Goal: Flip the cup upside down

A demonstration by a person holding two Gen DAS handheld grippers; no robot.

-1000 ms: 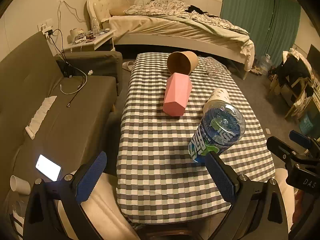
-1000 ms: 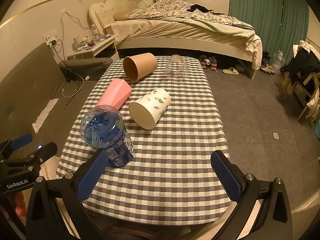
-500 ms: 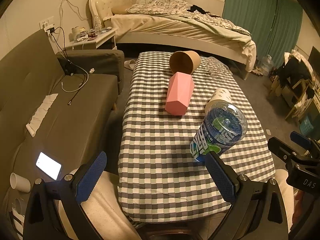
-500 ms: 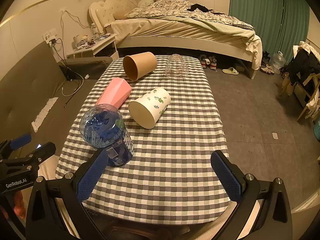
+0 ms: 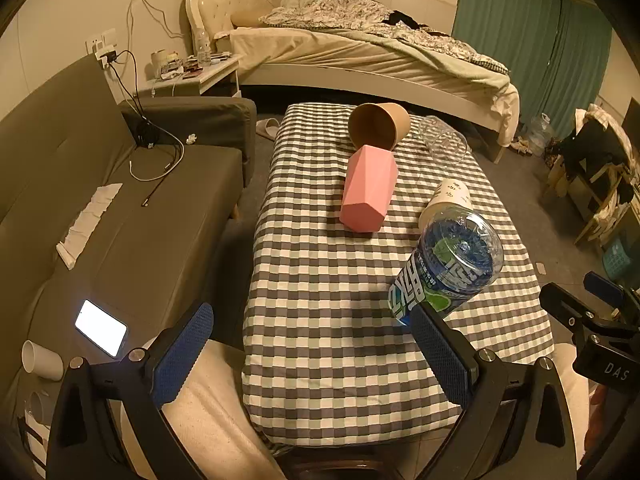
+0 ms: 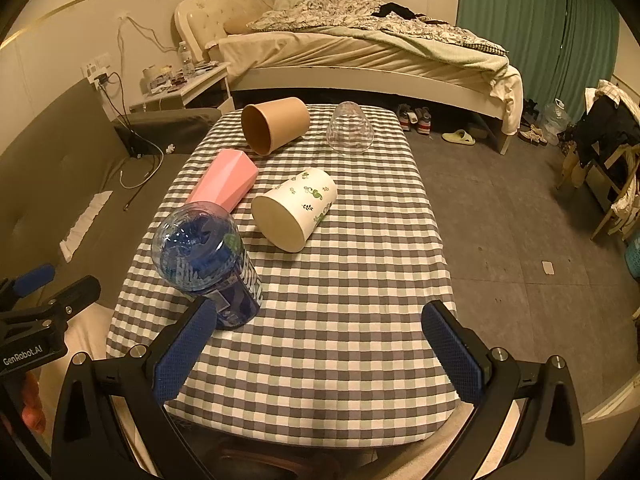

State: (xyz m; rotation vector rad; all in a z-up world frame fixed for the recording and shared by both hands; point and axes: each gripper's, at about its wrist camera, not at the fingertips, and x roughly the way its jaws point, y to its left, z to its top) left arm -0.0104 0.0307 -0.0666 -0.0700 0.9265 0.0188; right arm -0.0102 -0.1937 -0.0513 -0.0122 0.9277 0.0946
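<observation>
Both tongs spread wide and holding nothing: left gripper [image 5: 310,354] at the near-left corner of the grey-and-white checked tablecloth table [image 5: 320,280], right gripper [image 6: 316,350] over the near edge. Just beyond, standing with its dimpled base up, a clear blue plastic bottle-cup with a printed label [image 6: 206,262]. Next, lying on its side mid-table, a white paper cup with green leaf print [image 6: 296,208], mouth toward the camera. Beside it to the left, a pink faceted cup [image 6: 224,182], also on its side. Farther back, a brown paper cup [image 6: 274,124] tipped over and a clear glass cup [image 6: 350,128] mouth down. Beyond all, an unmade bed [image 6: 360,48].
</observation>
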